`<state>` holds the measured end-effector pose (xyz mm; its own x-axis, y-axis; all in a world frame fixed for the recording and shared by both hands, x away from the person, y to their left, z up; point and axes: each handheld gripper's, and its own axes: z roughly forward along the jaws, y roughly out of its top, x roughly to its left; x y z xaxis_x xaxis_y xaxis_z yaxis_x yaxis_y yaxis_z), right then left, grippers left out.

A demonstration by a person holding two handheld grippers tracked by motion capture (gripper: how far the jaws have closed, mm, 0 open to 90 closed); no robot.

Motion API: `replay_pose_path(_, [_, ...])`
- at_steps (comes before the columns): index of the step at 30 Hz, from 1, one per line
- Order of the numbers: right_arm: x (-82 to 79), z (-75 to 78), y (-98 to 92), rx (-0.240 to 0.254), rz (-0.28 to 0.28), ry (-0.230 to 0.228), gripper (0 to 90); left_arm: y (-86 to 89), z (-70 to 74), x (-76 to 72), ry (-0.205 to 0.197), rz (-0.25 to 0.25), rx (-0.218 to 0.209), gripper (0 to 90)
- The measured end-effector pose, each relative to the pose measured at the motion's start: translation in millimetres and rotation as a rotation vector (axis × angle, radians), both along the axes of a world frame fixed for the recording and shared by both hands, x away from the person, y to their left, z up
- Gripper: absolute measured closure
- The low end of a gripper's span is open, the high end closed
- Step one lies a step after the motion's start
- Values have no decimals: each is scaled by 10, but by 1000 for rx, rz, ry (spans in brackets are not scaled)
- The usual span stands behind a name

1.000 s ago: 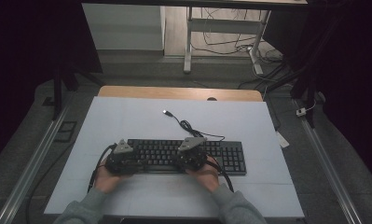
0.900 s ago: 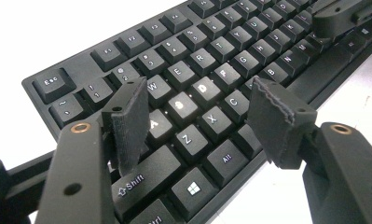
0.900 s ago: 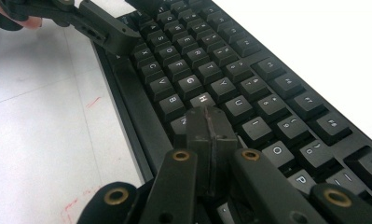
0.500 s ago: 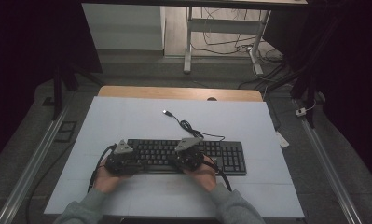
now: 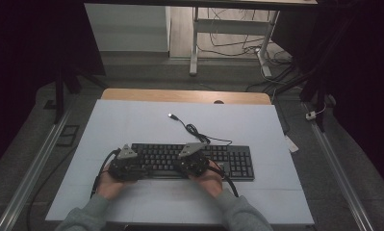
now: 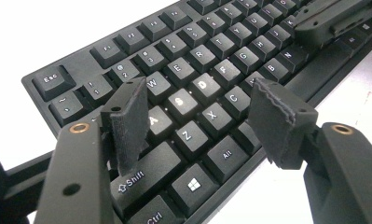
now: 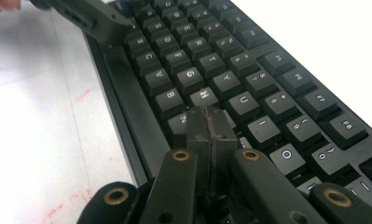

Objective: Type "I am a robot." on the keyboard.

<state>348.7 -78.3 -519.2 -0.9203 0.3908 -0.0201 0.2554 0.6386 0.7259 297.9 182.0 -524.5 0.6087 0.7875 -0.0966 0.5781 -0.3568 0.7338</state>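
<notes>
A black keyboard (image 5: 228,161) lies across the white table top, its cable (image 5: 194,130) curling back to a USB plug (image 5: 172,116). My left gripper (image 5: 133,163) sits over the keyboard's left end. In the left gripper view it (image 6: 200,100) is open, its pads straddling the A, S, Z and X keys (image 6: 181,105) with nothing pinched. My right gripper (image 5: 185,162) rests over the middle of the keyboard. In the right gripper view it (image 7: 210,116) is shut with the pads pressed together, the tip low over the keys just below H (image 7: 203,95); whether it touches a key I cannot tell.
The white table top (image 5: 132,125) has bare room behind and in front of the keyboard. A wooden edge (image 5: 180,95) runs along its far side. Metal rails (image 5: 31,168) flank the table. Desk legs and loose cables (image 5: 228,43) lie on the floor beyond.
My right gripper has shifted slightly left and toward the person over the keys. The left gripper and the keyboard have stayed put.
</notes>
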Motion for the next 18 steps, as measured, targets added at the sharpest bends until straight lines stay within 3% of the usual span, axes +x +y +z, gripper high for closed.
replay_pose_path(4, [-5,10,-4,4,-4,-5,899,6,1,0,0,0,1,381])
replay_pose_path(11, [-12,102,-80,75,-15,-14,899,13,4,1,-4,4,-1,381])
replay_pose_path(18, [-8,156,-217,86,-41,-9,899,15,6,0,-5,6,-1,380])
